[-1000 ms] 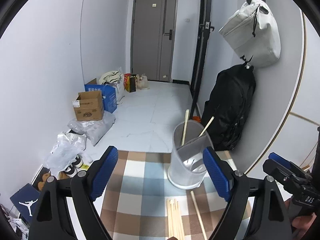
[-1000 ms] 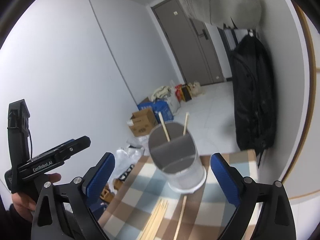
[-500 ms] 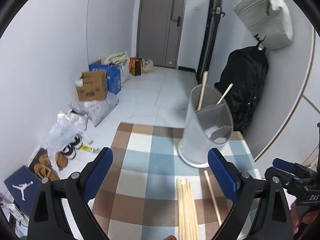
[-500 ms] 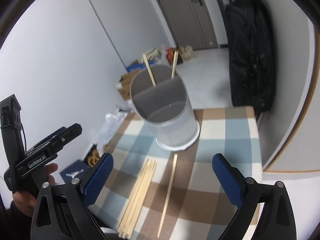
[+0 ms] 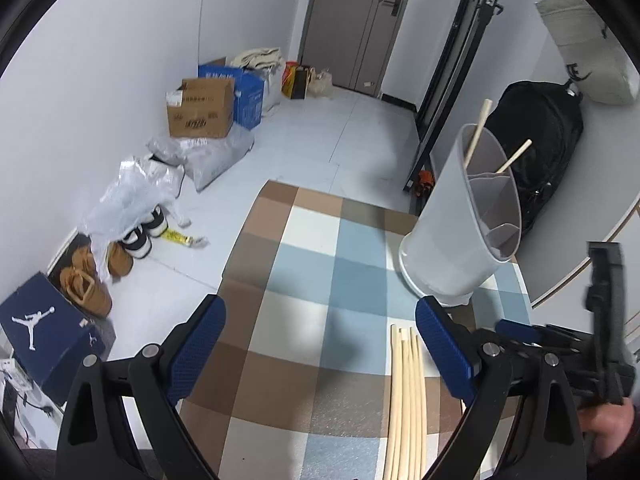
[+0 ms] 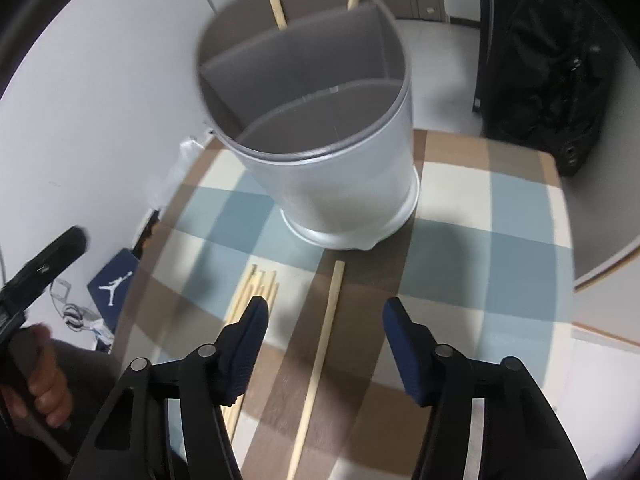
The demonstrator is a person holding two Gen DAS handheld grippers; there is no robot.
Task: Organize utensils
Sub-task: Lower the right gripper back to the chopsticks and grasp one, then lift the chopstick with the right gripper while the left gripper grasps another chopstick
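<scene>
Right gripper [image 6: 324,322] jaws are closing around the lone pale wooden chopstick [image 6: 320,356], not touching; it could roll away. Left gripper [image 5: 320,344] jaws sit wide apart, empty.

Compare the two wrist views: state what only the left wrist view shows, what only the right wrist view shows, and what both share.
Only the left wrist view shows the cardboard box, the shoes and the door.

Only the right wrist view shows the single chopstick lying between the closing pads of the right gripper, untouched.

Both show the grey utensil holder with two chopsticks in it, the chopstick bundle, the checked cloth and the black backpack.
</scene>
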